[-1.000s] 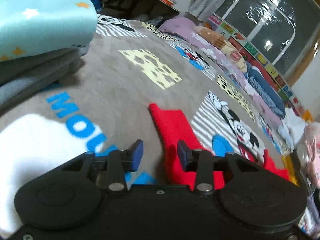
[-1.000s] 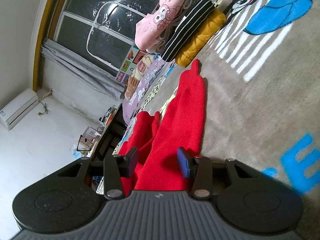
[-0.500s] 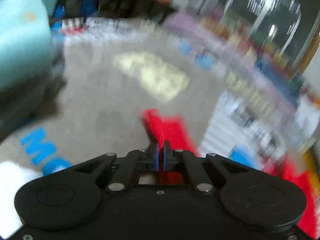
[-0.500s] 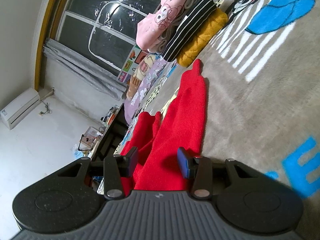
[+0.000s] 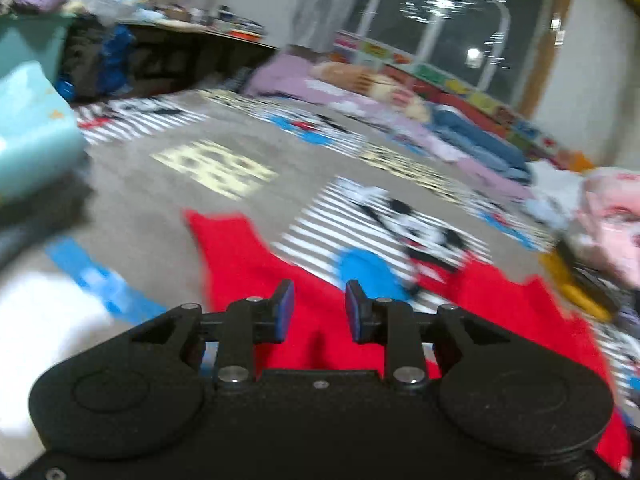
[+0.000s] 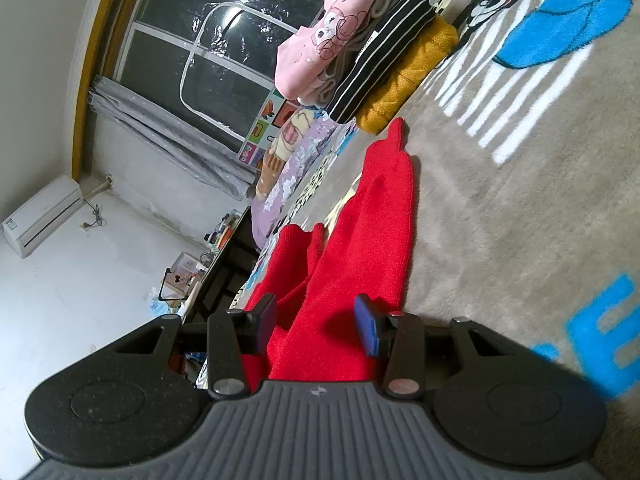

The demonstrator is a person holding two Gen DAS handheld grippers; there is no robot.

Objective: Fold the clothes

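Observation:
A red knitted garment (image 5: 248, 264) lies spread on the grey cartoon-print blanket (image 5: 140, 200); the left wrist view is blurred. My left gripper (image 5: 320, 312) hovers over its near part, jaws opening, nothing pinched between the blue pads. In the right wrist view, which is rolled sideways, the same red garment (image 6: 380, 220) stretches away from my right gripper (image 6: 316, 326). Its jaws stand apart with red cloth showing between and behind them. One pad (image 6: 366, 330) casts a shadow on the cloth, and no pinch shows.
A folded stack of pink, striped and mustard clothes (image 6: 380, 40) sits at the garment's far end. A teal folded pile (image 5: 28, 132) stands at the left and pink clothes (image 5: 612, 220) at the right. Bedding (image 5: 460, 128), a dark desk (image 5: 192, 40) and a window lie beyond.
My left gripper shut near the red sleeve's edge half a second ago and its jaws have parted again. Its view has swung further over the garment. The right gripper has not moved.

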